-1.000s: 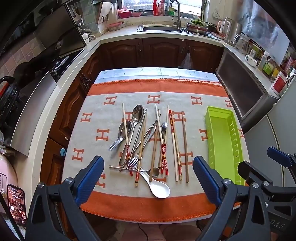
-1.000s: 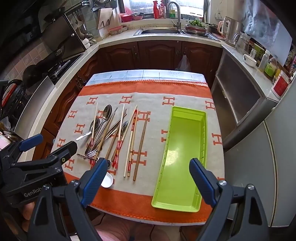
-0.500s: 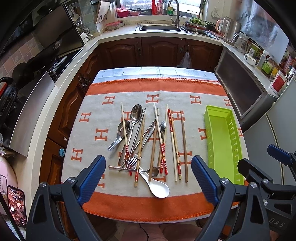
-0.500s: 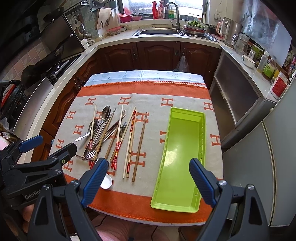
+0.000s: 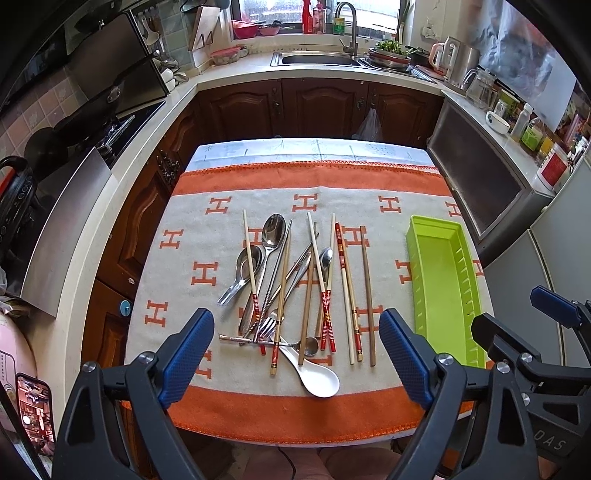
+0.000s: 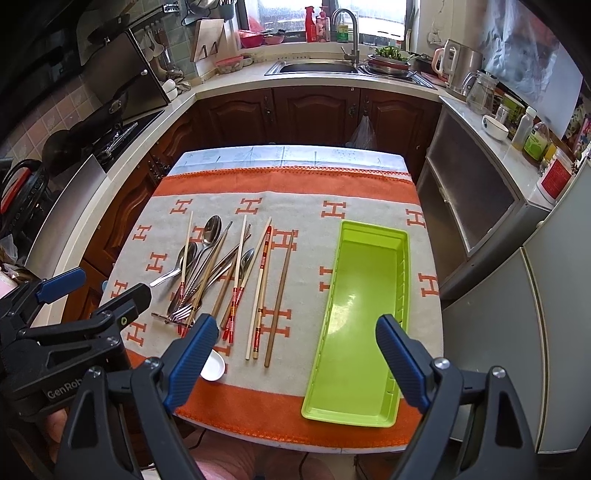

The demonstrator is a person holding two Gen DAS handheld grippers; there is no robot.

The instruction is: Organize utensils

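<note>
A heap of metal spoons, a fork and wooden chopsticks (image 5: 295, 288) lies crisscrossed on the orange-bordered patterned cloth (image 5: 207, 236) covering the tabletop. A white ceramic soup spoon (image 5: 314, 373) lies at the heap's near end. Well apart to the right, the long lime-green plastic tray (image 6: 402, 280) lies lengthwise on the cloth, nothing in it.

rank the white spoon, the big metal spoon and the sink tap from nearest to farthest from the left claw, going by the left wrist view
1. White spoon: nearest, lying on the cloth just ahead of the left claw, between its open fingers.
2. Big metal spoon: mid-table, at the far end of the utensil pile.
3. Sink tap: farthest, on the counter under the window, beyond the table.
</note>
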